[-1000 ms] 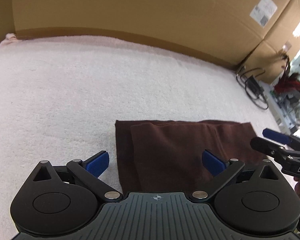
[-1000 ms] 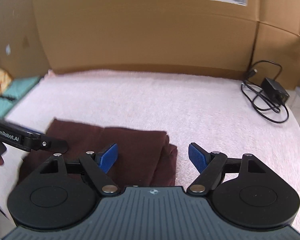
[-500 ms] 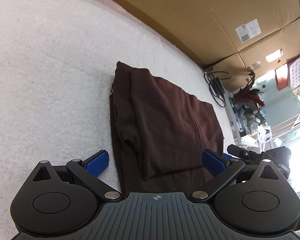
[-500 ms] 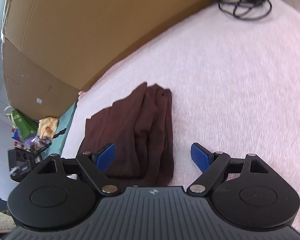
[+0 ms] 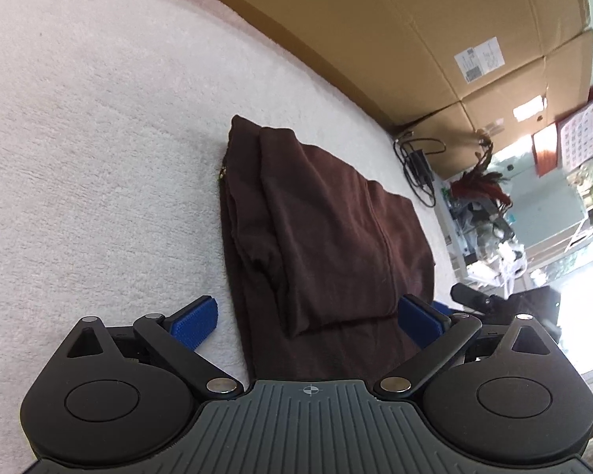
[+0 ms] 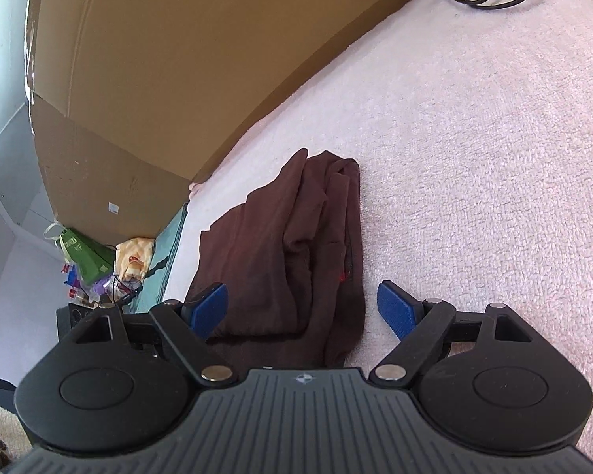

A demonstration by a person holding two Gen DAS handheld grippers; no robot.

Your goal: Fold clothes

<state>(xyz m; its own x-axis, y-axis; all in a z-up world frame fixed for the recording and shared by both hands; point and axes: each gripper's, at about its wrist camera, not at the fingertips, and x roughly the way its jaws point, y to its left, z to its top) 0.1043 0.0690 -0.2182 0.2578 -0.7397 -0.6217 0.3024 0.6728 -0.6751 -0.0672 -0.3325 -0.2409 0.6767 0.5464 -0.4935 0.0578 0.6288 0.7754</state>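
A dark brown garment (image 5: 320, 245) lies folded in layers on the white fleece surface (image 5: 99, 138). My left gripper (image 5: 308, 318) is open and straddles its near left end, with its blue pads either side of the cloth. In the right wrist view the same brown garment (image 6: 296, 249) stretches away from me. My right gripper (image 6: 302, 310) is open over its near right end, holding nothing. A black part of the right gripper (image 5: 470, 296) shows at the far side of the garment in the left wrist view.
Tall cardboard boxes (image 5: 375, 31) wall the back of the surface. A black charger with coiled cable (image 5: 417, 164) lies at the far right corner. Beyond the left edge are a teal cloth (image 6: 166, 260) and a cluttered pile with a green bag (image 6: 85, 254).
Both grippers have swung outward and tilted, so each now looks along the garment from its own end. The garment lies as before. Both stay open.
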